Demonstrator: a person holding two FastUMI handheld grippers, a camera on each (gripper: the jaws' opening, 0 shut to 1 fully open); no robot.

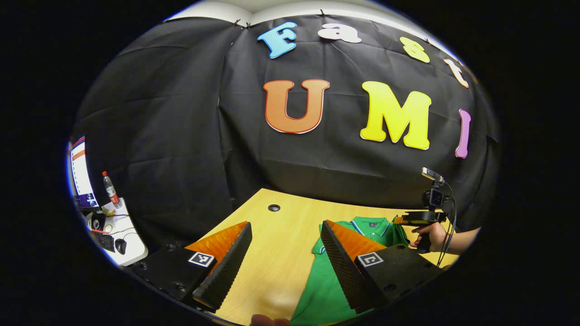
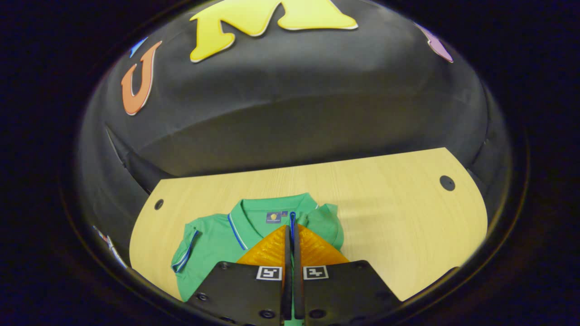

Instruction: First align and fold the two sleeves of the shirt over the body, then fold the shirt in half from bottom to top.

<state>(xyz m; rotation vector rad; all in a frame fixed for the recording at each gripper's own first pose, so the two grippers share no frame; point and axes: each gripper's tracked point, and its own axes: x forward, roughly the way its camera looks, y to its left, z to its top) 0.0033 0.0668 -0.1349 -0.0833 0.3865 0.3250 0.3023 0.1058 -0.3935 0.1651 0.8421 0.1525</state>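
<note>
Shirt (image 2: 213, 240) lies flat on the bench (image 2: 385, 213), its right sleeve (image 2: 326, 222) folded over and pinched edgewise by the right tool (image 2: 290, 235), the left tool (image 1: 285, 253) spread wide above bare wood; letting go carelessly could spring the fold undone.

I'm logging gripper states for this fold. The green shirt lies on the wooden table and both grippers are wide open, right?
Not quite. In the right gripper view the right gripper is shut, fingers together over the green shirt on the wooden table. Just the left gripper is wide open, per the left gripper view.
</note>
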